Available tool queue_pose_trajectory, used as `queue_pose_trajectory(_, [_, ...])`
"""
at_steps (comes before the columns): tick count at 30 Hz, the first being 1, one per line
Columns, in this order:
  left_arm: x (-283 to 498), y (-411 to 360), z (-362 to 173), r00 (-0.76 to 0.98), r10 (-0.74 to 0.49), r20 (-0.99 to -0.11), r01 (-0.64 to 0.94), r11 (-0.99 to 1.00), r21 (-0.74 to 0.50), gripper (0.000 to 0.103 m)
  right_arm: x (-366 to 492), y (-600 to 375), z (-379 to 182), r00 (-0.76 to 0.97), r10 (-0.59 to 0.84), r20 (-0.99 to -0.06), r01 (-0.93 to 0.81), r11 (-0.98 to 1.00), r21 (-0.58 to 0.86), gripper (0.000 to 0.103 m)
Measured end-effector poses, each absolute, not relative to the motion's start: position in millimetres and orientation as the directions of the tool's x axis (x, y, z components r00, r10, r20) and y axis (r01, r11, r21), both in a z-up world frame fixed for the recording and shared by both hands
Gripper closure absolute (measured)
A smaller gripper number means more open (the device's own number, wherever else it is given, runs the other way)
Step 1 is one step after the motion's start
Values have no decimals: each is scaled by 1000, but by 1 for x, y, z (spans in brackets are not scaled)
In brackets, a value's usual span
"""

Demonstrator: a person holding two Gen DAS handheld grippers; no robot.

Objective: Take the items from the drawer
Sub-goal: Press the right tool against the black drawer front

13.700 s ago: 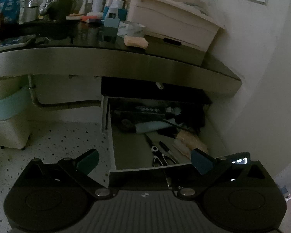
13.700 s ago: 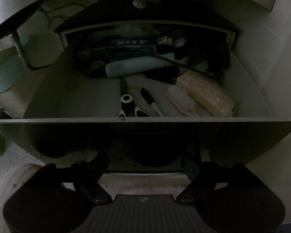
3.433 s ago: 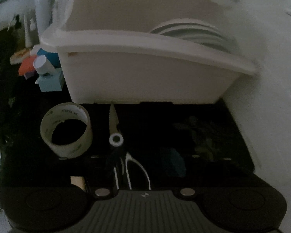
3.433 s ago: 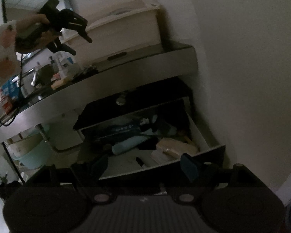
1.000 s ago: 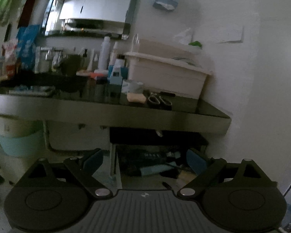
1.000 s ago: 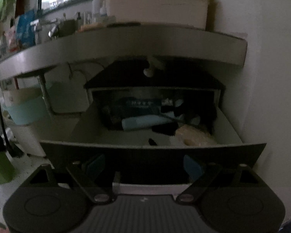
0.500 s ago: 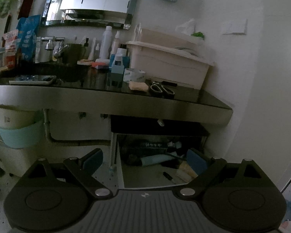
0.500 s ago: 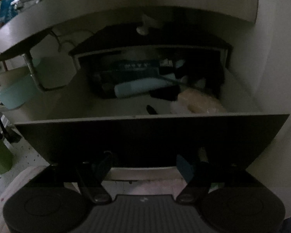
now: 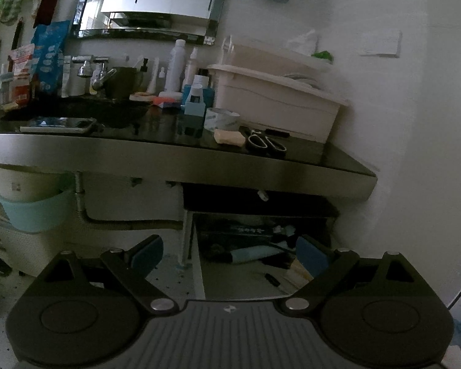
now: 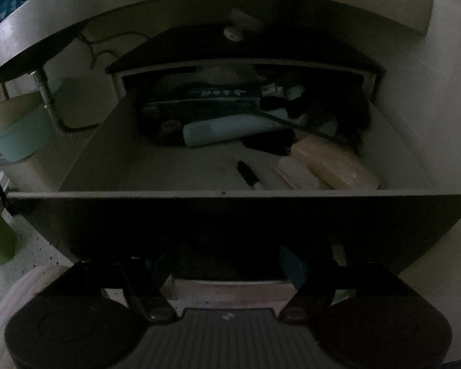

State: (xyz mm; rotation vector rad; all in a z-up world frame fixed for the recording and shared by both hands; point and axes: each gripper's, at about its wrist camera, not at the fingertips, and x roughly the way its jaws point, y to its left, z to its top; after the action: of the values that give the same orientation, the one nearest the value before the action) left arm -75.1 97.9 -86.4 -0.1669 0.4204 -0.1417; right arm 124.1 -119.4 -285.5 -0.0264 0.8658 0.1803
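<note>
Drawer (image 10: 224, 195) is standing pulled open under the counter (image 9: 181, 156); its contents are lying in dim light. Right gripper (image 10: 227, 264) is sitting low against the drawer's dark front panel, jaws spread apart and holding nothing. Left gripper (image 9: 230, 253) is hanging back, well apart from the drawer, jaws also spread and holding nothing.

Items showing inside: pale blue tube (image 10: 227, 129) lying across the back, black marker (image 10: 248, 174) lying alone on the bare floor of the drawer, yellow sponge (image 10: 335, 163) at the right, a thin dark rod (image 10: 292, 124) lying over the tube. Scissors (image 9: 265, 143) are lying on the counter beside a tape roll (image 9: 221, 118).

Risks, as judged:
1. Right gripper is sitting below the front edge; pushing forward from here would be ramming the panel and shoving the drawer shut. It needs lifting over the rim first.
2. The rod crossing the tube could be dragging along if the tube gets pulled.
3. Low light is blurring the items' edges, so a grasp could be closing on 2 things at once.
</note>
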Motion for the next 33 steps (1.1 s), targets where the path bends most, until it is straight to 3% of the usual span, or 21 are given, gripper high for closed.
queue_pose_trajectory(12, [-70,100,-85,900,-173,-399,102,976,-193,9,128,-123,-287,619,163,-768,-167,983,74,28])
queue_pose_trajectory(17, [-68,100,-84,898,-174,-403,102,975,-195,9,130,-124,-288,615,161,-772,-167,983,73,22])
queue_pose_trajectory(33, [-65,99,-79,895,-174,-411,96,974,-204,9,134,-126,-288,603,162,-781,-172,983,72,21])
